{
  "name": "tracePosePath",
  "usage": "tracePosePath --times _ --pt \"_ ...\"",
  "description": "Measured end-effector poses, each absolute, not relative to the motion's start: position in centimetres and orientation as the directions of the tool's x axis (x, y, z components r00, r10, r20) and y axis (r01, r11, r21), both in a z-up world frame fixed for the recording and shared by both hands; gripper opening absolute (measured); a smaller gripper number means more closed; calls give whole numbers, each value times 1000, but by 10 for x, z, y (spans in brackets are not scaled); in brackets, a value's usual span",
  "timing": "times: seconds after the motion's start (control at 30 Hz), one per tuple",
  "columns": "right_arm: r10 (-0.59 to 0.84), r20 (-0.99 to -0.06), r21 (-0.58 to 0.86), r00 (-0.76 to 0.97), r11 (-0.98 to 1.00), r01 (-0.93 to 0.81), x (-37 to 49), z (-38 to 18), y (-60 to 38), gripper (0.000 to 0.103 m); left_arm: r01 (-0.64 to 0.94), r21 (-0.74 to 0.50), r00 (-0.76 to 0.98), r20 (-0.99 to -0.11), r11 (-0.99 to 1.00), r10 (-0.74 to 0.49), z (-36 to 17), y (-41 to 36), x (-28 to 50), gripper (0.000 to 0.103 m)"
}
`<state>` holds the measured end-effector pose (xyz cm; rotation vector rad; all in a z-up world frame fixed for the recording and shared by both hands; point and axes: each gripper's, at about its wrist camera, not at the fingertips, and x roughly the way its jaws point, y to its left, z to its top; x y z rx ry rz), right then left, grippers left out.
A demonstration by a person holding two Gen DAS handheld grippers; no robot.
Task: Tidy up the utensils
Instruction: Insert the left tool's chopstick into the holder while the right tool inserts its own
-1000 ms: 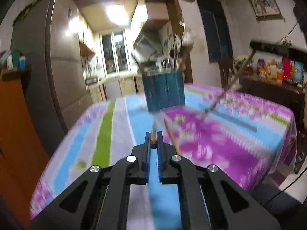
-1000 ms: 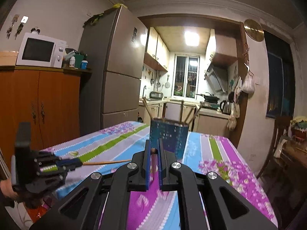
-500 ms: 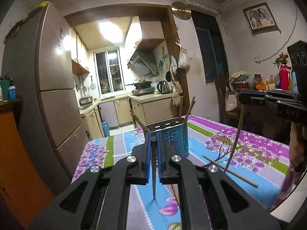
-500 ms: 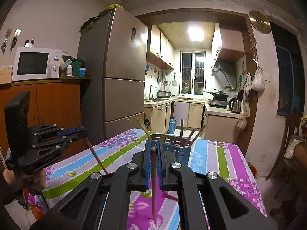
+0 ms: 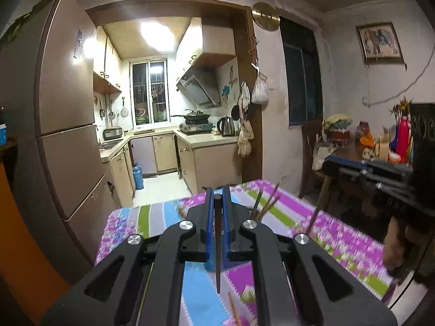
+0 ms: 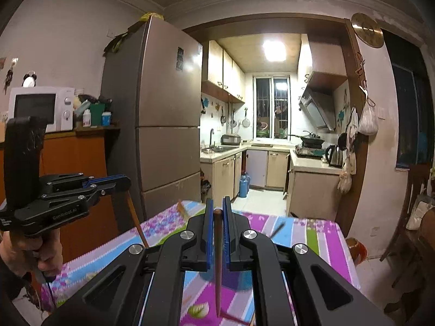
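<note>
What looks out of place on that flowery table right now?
One loose chopstick lies flat on the tablecloth instead of standing with the others behind the left gripper. Each gripper holds one chopstick, point down; the right gripper too.

I see black tongs with blue pads on my left (image 5: 217,198) and right (image 6: 218,209), each around a dark brown chopstick (image 5: 217,244) (image 6: 217,260). The desk cloth (image 5: 339,233) shows purple flowers and blue, green, grey stripes.

A tall fridge (image 6: 163,125) stands beside a microwave (image 6: 40,107); a kettle (image 6: 335,155) sits on the kitchen counter (image 6: 312,164).
</note>
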<state>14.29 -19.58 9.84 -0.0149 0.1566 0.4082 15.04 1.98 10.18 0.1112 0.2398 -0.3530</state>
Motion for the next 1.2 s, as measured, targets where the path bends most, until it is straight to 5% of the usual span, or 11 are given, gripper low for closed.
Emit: tracePosePath --times 0.67,1.2 --pt "358 -76 56 931 933 -354 258 214 -198 8 302 51 940 -184 952 -289 180 -19 238 5" --pt "295 -190 53 936 955 -290 315 169 -196 8 292 26 919 -284 956 -273 145 -19 280 5"
